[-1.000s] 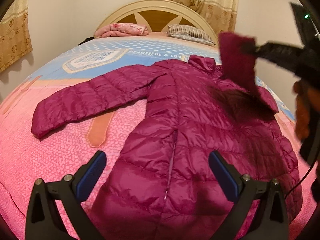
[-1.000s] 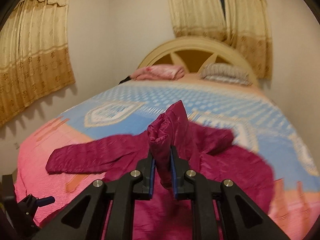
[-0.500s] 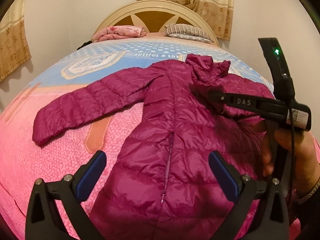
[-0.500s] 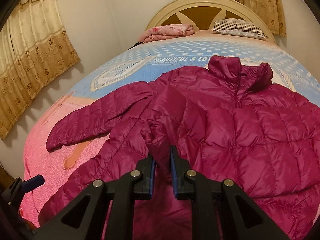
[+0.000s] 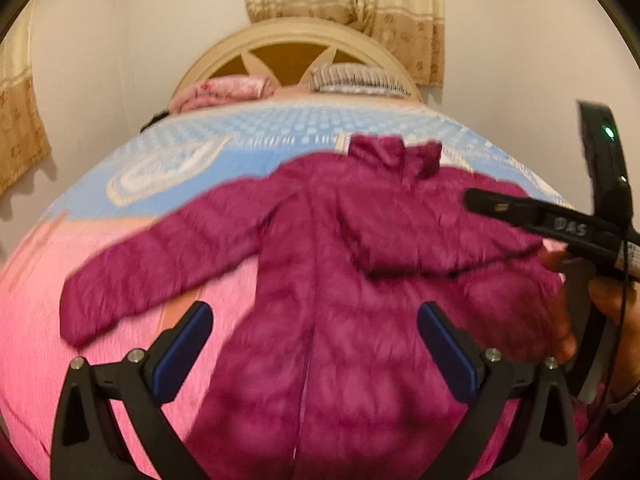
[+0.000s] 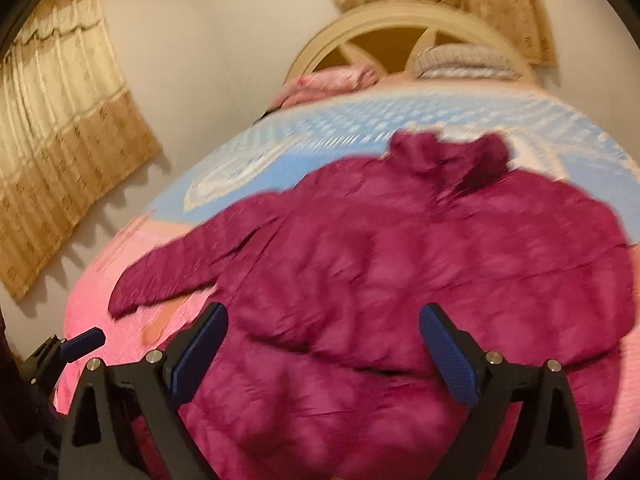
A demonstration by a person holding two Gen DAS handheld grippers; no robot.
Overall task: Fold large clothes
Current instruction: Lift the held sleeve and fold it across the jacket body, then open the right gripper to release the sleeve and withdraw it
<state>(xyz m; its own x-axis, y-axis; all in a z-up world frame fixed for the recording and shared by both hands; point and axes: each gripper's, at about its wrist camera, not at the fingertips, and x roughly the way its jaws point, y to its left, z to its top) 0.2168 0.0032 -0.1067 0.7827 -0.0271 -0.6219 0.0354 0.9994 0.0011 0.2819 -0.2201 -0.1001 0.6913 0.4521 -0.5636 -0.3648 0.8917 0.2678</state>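
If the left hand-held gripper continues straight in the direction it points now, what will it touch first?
Most likely the magenta jacket spread on the bed. The left hand-held gripper stands open and points downward at the jacket's body near the front zipper. Nothing else appears in that line, though blur makes depth uncertain.

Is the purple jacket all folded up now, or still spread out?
Partly folded. The jacket lies flat on the bed: one sleeve is folded across its front, the other sleeve still stretches sideways.

Motion blur smears the jacket (image 5: 328, 264) (quilting lost), and its hem runs off both views' bottom edges.
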